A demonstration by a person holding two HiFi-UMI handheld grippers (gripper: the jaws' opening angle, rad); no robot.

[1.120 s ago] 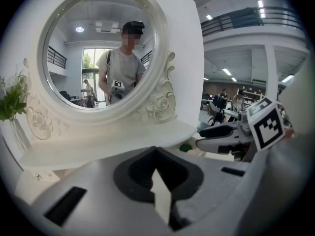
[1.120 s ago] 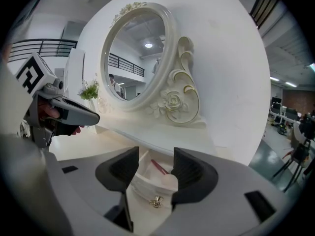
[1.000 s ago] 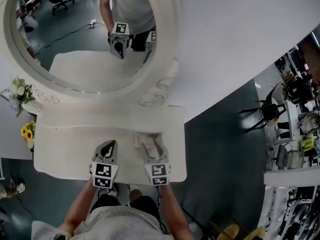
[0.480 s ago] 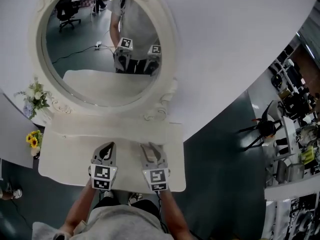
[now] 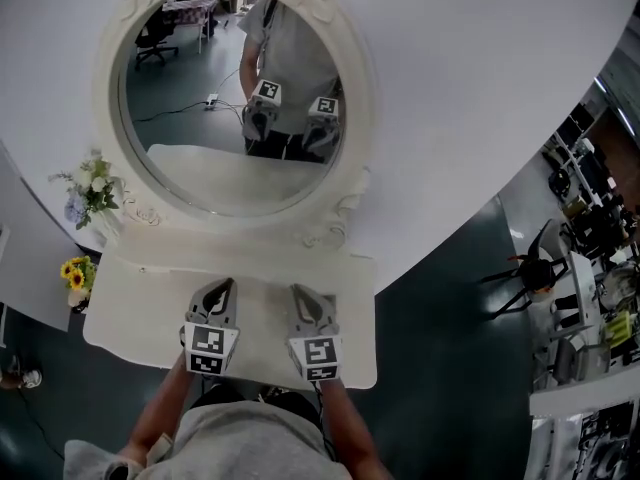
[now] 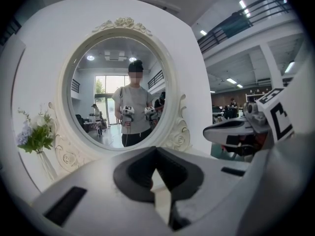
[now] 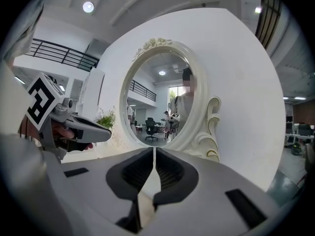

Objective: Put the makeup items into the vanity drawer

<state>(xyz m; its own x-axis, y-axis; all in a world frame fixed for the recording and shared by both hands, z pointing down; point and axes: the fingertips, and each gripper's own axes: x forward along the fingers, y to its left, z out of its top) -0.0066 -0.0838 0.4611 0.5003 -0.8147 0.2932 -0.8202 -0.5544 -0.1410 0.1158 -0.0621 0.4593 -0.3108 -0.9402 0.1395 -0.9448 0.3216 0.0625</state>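
Note:
The white vanity table [image 5: 140, 308] stands under a large oval mirror [image 5: 230, 98]. No makeup items and no drawer show in any view. Both grippers hover side by side above the tabletop's front half, pointing at the mirror. My left gripper [image 5: 226, 286] [image 6: 156, 150] is shut, its tips meeting with nothing between them. My right gripper [image 5: 297, 291] [image 7: 155, 149] has just been closing its jaws; they stand together, and they hold nothing. Each gripper shows in the other's view, the right gripper [image 6: 236, 131] and the left gripper [image 7: 83, 130]. The mirror reflects the person and both grippers.
A vase of pale flowers [image 5: 92, 183] [image 6: 34, 134] stands at the table's back left corner, and yellow flowers [image 5: 73, 273] sit just off its left edge. A curved white wall [image 5: 480, 88] backs the mirror. Dark floor and chairs lie to the right.
Both grippers have risen above the tabletop, which now looks farther below them. The right jaws went from wide open to shut. More of the mirror has come into the head view.

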